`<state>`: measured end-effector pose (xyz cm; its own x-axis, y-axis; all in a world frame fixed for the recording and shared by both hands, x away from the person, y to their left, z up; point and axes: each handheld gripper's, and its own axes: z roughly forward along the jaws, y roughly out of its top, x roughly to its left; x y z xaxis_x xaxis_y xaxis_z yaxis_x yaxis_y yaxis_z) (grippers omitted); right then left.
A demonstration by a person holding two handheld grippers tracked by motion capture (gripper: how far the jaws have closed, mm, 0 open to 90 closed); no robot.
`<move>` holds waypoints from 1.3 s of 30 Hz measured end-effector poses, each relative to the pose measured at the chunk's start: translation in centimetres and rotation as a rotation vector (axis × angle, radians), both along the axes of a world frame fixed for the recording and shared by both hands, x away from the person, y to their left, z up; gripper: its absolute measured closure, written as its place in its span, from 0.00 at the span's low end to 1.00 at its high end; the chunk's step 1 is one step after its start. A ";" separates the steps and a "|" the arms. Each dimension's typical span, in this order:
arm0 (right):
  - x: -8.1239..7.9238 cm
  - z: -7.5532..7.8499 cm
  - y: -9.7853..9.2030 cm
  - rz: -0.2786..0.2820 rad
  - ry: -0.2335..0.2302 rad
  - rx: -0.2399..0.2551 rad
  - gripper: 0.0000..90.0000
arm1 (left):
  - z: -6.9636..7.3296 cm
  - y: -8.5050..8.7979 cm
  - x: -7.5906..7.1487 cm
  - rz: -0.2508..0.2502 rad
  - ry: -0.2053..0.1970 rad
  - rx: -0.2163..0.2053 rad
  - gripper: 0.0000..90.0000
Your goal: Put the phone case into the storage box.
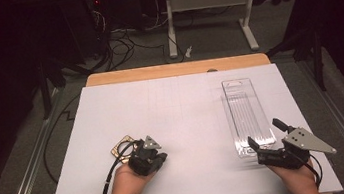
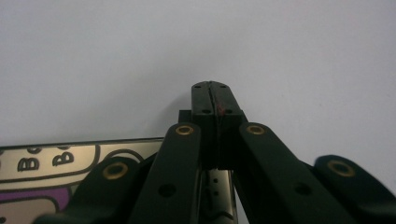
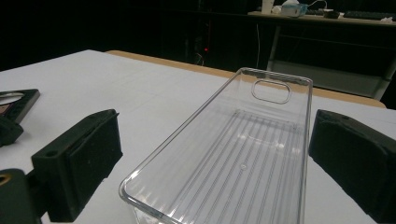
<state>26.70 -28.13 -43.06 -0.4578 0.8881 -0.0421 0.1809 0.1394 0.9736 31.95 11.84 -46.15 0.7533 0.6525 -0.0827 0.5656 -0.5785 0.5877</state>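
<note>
Nearest the person, the right gripper [image 1: 266, 146] stands with jaws wide apart, empty, framing the near end of the clear tray [image 1: 245, 112]; the left gripper [image 2: 215, 100] has jaws pressed together, gripping nothing visible, over a printed card [image 1: 122, 147]; no transfer looks begun; everything remains ahead.

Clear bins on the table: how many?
1. The clear bin lies on the right side of the white table, its near end between the open right tongs. Nothing seems to hide another.
</note>
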 end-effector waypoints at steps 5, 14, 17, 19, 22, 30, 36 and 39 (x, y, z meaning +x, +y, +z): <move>-0.1 0.0 0.0 -0.002 -0.001 0.000 0.03 | 0.0 0.7 -0.9 -0.008 0.004 0.003 1.00; -0.1 0.1 0.0 -0.006 -0.004 0.004 0.04 | 0.1 3.4 -2.9 -0.011 0.005 0.035 1.00; -0.1 0.1 0.0 -0.006 -0.006 0.004 0.04 | 0.1 4.2 -3.1 -0.002 0.007 0.034 1.00; -0.1 0.1 0.0 -0.007 -0.006 0.004 0.04 | 0.0 5.5 -3.4 0.019 0.008 0.040 1.00; -0.1 0.1 0.0 -0.012 -0.005 0.005 0.04 | 0.0 6.9 -3.4 0.044 0.010 0.038 1.00; -0.2 0.1 0.1 -0.013 -0.008 0.001 0.04 | -0.2 9.9 -4.1 0.093 0.007 0.025 1.00; -0.2 0.2 0.3 -0.013 -0.012 -0.002 0.05 | -0.2 11.9 -4.4 0.135 0.004 0.026 1.00; -0.3 0.2 0.3 -0.014 -0.012 -0.002 0.05 | -0.3 12.9 -4.3 0.164 0.003 0.014 1.00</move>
<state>26.43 -27.80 -42.82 -0.4451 0.8941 -0.0495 0.1710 0.1391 0.9754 27.60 24.76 -46.46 0.6366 0.7676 -0.0743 0.6545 -0.4868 0.5785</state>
